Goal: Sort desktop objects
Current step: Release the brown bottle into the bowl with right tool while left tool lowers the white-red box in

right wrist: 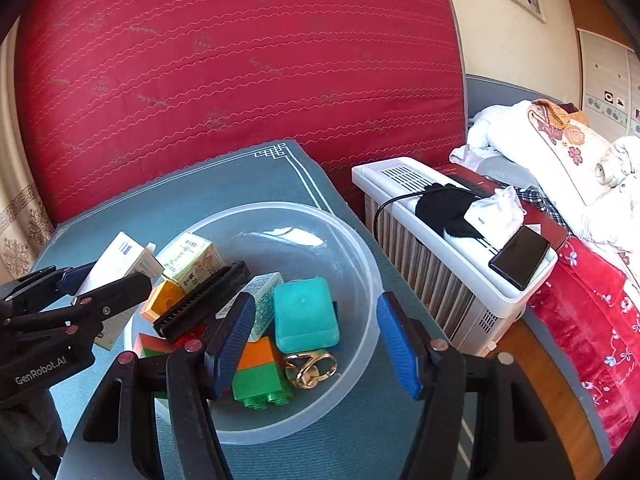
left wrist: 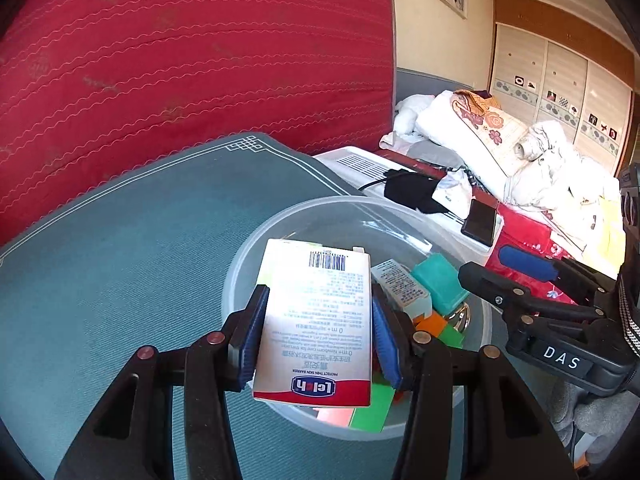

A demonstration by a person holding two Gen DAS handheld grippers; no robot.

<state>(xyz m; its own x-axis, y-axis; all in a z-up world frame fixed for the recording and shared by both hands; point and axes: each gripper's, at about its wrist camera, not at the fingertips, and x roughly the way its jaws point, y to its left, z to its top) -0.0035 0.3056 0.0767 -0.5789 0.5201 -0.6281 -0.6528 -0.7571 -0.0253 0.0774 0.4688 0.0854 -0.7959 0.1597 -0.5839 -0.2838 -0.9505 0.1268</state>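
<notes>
While the white carton [left wrist: 316, 320] with the red band hangs over the clear plastic bowl [right wrist: 360, 264], the left gripper [left wrist: 316, 336] pinches it between both blue pads. In the bowl lie a teal case [right wrist: 306, 314], toy bricks [right wrist: 260, 380], small boxes and gold rings [right wrist: 310, 368]. The right gripper [right wrist: 316, 344] hovers nearby, jaws apart and empty, above the green mat [right wrist: 208, 192].

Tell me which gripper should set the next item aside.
Left. The left gripper is already clamped on the white box above the bowl; the right gripper hovers open and empty.
</notes>
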